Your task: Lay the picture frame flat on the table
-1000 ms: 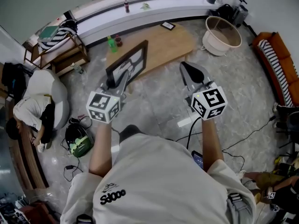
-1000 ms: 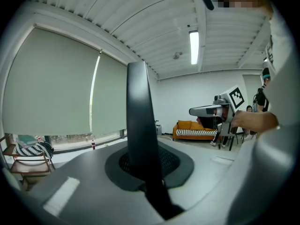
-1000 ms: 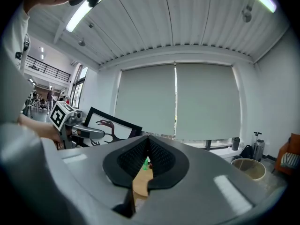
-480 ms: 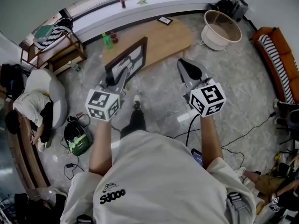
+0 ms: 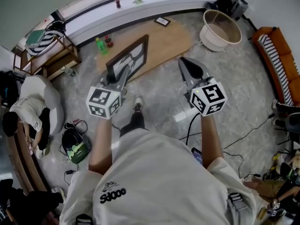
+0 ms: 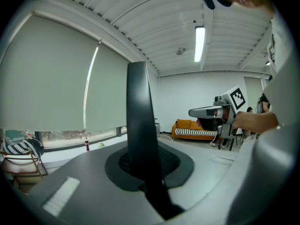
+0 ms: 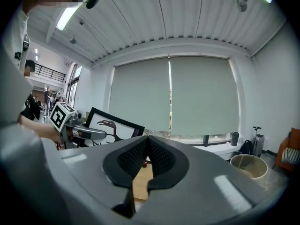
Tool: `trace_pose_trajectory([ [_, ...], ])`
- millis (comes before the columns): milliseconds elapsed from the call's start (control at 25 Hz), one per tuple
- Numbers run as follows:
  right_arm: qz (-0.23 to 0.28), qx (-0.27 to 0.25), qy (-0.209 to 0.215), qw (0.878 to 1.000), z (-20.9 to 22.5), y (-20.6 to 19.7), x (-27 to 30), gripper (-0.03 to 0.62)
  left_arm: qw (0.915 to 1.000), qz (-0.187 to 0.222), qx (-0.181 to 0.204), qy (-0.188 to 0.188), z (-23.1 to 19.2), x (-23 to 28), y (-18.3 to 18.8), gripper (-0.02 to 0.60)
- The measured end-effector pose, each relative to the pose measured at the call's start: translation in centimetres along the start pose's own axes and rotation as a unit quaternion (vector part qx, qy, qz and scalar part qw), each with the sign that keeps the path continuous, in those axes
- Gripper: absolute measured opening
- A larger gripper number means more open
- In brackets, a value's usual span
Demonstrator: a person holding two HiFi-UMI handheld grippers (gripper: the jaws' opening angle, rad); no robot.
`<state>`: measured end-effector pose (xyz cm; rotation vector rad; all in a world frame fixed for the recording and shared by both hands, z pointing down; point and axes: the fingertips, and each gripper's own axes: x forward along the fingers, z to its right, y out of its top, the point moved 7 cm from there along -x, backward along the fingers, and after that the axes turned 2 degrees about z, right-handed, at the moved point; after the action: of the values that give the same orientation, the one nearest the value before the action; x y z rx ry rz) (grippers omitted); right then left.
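The picture frame (image 5: pixel 130 60), black-edged with a bird drawing on white, stands upright at the near left edge of the low wooden table (image 5: pixel 166 43). My left gripper (image 5: pixel 123 74) is shut on its lower edge. In the left gripper view the frame's dark edge (image 6: pixel 138 125) rises between the jaws. To the right, my right gripper (image 5: pixel 185 62) hangs level with its pads closed together and nothing between them. The right gripper view shows its closed jaws (image 7: pixel 147 139), with the frame (image 7: pixel 115 124) and left gripper (image 7: pixel 84 132) off to the left.
A small frame (image 5: pixel 162 21) lies on the table's far end. Two bottles (image 5: pixel 100 45) stand on the floor at its left. A round tub (image 5: pixel 220 29) is at the back right, an orange sofa (image 5: pixel 276 64) at the right, a rack (image 5: pixel 47 46) and a person (image 5: pixel 26 118) at the left.
I have stepped towards the table with one foot forward, and both grippers have been carried along. The left gripper still holds the upright frame. The right stays shut.
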<state>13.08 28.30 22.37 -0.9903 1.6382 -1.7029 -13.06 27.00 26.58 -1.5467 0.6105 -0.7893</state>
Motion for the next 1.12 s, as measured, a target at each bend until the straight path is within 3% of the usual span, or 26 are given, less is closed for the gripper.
trace_pose_trajectory([
  [440,-0.014,0.011,0.007,1.0,5.7,1.8,9.4,0.003,1.0,-0.009,-0.001,-0.001,-7.3,7.9,2.4,0.026],
  [1120,-0.029,0.032,0.008,0.999,7.9,1.4,15.4,0.003,0.9996,-0.024,-0.017,0.0,-12.6,11.7,2.0,0.026],
])
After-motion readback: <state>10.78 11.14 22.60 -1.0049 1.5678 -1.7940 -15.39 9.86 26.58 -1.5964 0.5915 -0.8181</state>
